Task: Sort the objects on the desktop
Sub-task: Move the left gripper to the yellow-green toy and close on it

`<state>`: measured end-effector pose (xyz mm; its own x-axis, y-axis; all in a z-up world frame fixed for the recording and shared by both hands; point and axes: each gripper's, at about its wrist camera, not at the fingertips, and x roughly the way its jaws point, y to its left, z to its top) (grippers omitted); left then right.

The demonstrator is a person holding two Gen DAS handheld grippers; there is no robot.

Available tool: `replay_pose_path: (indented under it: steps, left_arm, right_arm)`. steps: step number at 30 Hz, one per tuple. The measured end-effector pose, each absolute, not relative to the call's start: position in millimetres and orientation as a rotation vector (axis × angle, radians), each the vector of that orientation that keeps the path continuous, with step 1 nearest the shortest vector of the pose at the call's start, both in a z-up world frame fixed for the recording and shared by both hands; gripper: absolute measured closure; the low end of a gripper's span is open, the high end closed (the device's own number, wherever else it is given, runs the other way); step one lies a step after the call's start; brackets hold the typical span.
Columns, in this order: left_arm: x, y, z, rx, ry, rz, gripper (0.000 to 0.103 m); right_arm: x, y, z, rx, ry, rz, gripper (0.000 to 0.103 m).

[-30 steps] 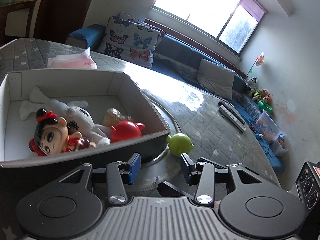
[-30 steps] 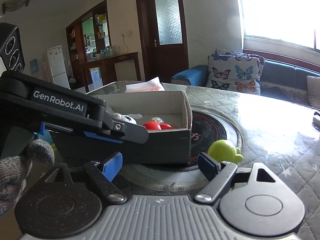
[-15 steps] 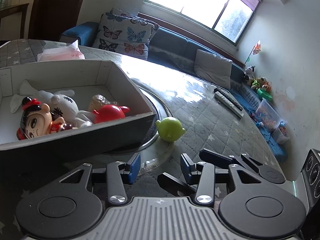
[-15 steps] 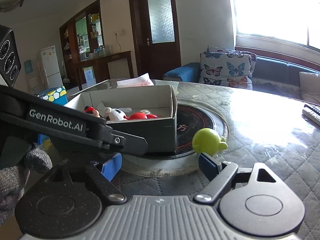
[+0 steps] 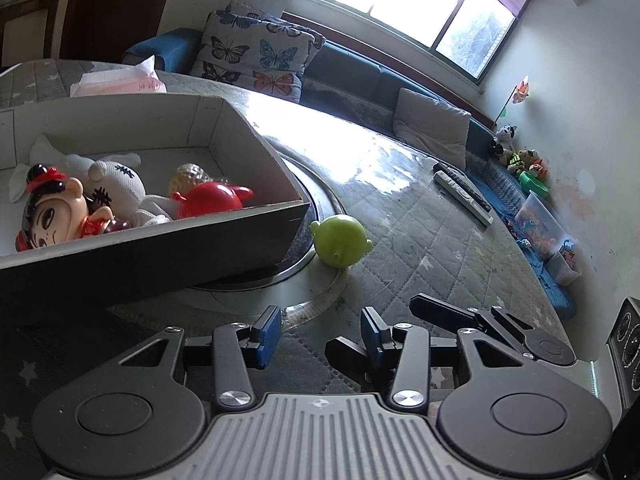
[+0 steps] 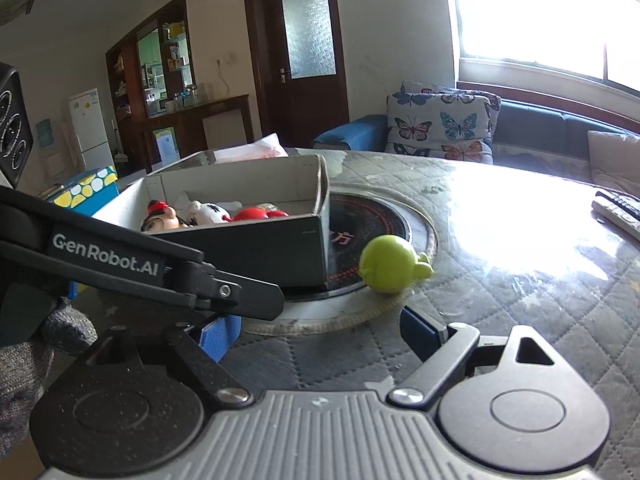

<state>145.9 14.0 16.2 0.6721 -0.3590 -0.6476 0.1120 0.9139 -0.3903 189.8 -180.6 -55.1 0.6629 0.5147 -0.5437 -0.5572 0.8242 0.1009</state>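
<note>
Far left, on the quilted table cover (image 5: 420, 240): open cardboard box (image 5: 224, 112), dark outside, pale inside, near corner resting on the round black cooktop (image 6: 372, 228) set into the table. Inside the box, left to right: big-headed doll with a red hat (image 5: 52, 208), white plush toy with stitched markings (image 5: 120, 184), pale bumpy ball (image 5: 188, 174), red plastic toy (image 5: 210, 200), all packed close together. Behind the box: pink tissue pack (image 5: 120, 82).

Centre: green round toy (image 5: 340, 240) lying on the cooktop's pale outer ring, just beside the box's near right corner, outside the box, touching neither gripper.

Below centre in the left wrist view: left gripper (image 5: 318, 338), blue-padded fingers parted by a moderate gap, nothing between them, held low over the table short of the green toy. In the right wrist view: right gripper (image 6: 320, 334), spread wide, empty, green toy (image 6: 390, 264) ahead of the right fingertip and apart from it. Left gripper body crossing the left of that view, grey-gloved hand (image 6: 24, 368) behind it.

Far right: two remote controls (image 5: 460, 196) side by side near the table edge; beyond them, blue sofa with butterfly cushion (image 5: 256, 60).
</note>
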Motion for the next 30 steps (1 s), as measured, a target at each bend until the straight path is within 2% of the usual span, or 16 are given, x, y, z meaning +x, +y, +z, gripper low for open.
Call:
replay_pose_path:
  steps: [22, 30]
  left_arm:
    - [186.1, 15.3, 1.8, -0.452, 0.808, -0.248, 0.057]
    - [192.7, 25.5, -1.1, -0.507, 0.801, -0.23, 0.057]
  right_arm:
    - [246.3, -173.9, -73.0, -0.075, 0.658, 0.539, 0.014]
    - [268.0, -171.4, -76.0, -0.077, 0.672, 0.527, 0.019]
